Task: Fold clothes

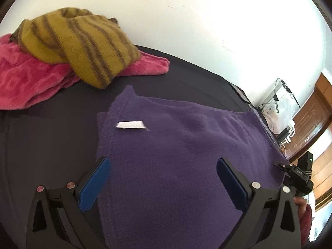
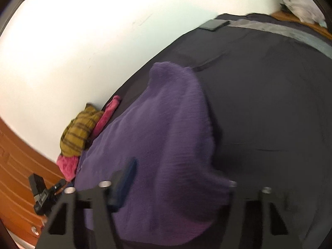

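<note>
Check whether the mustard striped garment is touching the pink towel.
Touching. The left wrist view shows the mustard striped garment heaped directly on the pink towel, overlapping it with no gap.

My sweater [image 1: 186, 145] lies flat on the bed [image 1: 51, 145], reaching its right edge, with a label [image 1: 130, 125] on its left part. At the bed's far left corner, against the wall [image 1: 186, 20], the striped garment [image 1: 83, 43] sits on the fleece garment [image 1: 25, 78], apart from the sweater.
</note>
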A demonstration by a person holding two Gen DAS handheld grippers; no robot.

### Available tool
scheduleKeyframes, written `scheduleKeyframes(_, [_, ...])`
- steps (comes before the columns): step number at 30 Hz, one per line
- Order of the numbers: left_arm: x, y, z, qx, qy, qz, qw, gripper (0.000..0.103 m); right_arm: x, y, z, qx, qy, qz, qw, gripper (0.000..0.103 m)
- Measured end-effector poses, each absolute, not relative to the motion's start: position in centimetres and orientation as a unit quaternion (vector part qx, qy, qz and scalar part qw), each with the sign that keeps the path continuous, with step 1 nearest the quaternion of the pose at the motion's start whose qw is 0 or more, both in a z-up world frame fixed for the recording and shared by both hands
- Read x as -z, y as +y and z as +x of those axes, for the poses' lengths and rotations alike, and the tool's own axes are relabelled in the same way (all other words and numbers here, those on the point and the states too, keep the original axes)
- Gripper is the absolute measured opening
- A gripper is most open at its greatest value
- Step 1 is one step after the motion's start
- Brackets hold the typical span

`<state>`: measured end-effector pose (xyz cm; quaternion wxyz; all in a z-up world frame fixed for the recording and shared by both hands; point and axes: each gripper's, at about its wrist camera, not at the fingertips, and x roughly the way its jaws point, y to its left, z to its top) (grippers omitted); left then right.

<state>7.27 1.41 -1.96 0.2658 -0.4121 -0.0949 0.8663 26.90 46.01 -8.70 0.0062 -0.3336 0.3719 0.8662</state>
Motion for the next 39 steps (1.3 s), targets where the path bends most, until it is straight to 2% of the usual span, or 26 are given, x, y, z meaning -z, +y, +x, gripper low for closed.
scheduleKeyframes(2, [1.9,2.2,7.3,-0.865,-0.089,-0.413,0.27,0.102,9.0,46.5,27.1,-0.863,0.38,-0.332,0.008,0.038])
scheduleKeyframes(16, [2.9,7.1,6.6,-0.851,-0.061,-0.433,0.291,0.102,8.9,47.5,26.9,-0.861,0.393,-0.322,-0.008,0.038])
scheduleKeyframes(26, [3.9,7.9,6.1,-0.853,-0.049,-0.428,0.296,0.102,8.9,47.6,26.3,-0.857,0.401,-0.324,-0.017,0.038])
scheduleKeyframes(29, [4.1,7.9,6.0,-0.854,-0.044,-0.422,0.3,0.102,8.9,47.7,26.5,-0.856,0.406,-0.319,-0.024,0.034])
scheduleKeyframes(39, [4.4,7.2,5.9,-0.853,-0.065,-0.407,0.319,0.102,9.3,48.1,26.1,-0.842,0.431,-0.321,-0.049,0.034])
